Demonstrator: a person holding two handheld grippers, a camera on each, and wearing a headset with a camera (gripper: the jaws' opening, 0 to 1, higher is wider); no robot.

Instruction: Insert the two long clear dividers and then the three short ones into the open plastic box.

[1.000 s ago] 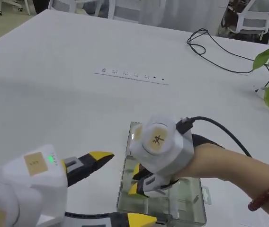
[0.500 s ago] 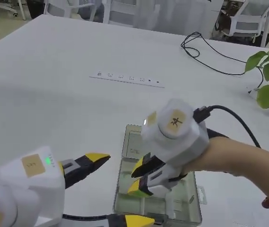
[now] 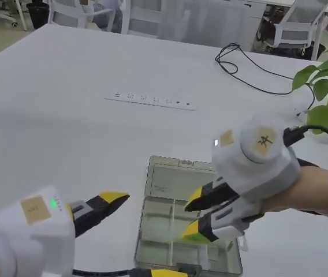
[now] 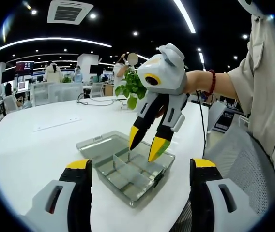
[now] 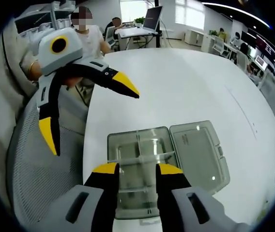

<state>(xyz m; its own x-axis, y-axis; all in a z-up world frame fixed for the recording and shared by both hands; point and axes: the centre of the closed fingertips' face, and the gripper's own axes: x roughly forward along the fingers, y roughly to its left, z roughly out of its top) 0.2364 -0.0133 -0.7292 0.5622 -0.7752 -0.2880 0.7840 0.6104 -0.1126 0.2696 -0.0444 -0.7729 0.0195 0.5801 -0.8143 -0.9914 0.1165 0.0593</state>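
Observation:
The open clear plastic box [image 3: 159,229] lies near the table's front edge, its lid [image 3: 172,176] folded back flat on the far side. Clear dividers [image 4: 127,166] stand inside and split it into several compartments. My right gripper [image 3: 194,218] hovers just above the box's right half, tips pointing down-left, open with nothing between them. In its own view the right gripper [image 5: 137,169] looks down on a divider [image 5: 142,157] crossing the box [image 5: 128,145]. My left gripper [image 3: 141,236] waits wide open at the box's near-left side; in its own view the left gripper [image 4: 140,164] faces the box [image 4: 86,145].
A flush white socket strip [image 3: 152,100] lies mid-table. A black cable [image 3: 239,57] loops at the far right beside a green plant [image 3: 323,86]. Office chairs [image 3: 294,26] stand behind the table. The person's torso [image 4: 268,96] is close behind the box.
My right gripper has risen out of the box and moved right, now open above it. The left gripper has held its place. The head camera has shifted.

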